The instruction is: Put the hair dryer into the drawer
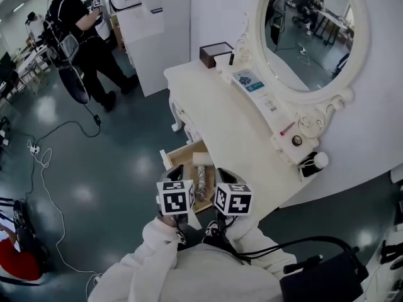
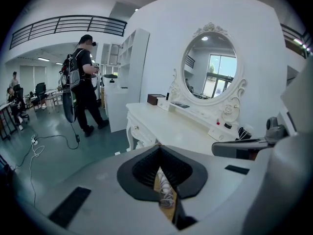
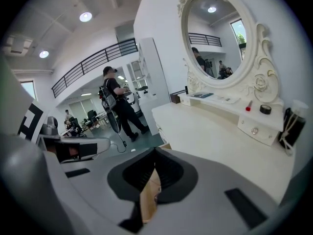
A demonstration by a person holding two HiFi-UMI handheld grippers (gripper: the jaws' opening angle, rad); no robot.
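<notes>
The wooden drawer of the white dressing table stands pulled out. In it lies the hair dryer's coiled white cord with a white part at the far end; the dryer's body is not clear to see. My left gripper hovers over the drawer's near left side, jaws shut and empty. In the left gripper view the cord shows through the slit below the left gripper. My right gripper is beside it, over the drawer's right edge. In the right gripper view the right gripper is shut with nothing in it, and only drawer wood shows below.
A person stands at the back left, and cables trail over the floor. On the table are a brown box, small items under the oval mirror and a black holder at the right end.
</notes>
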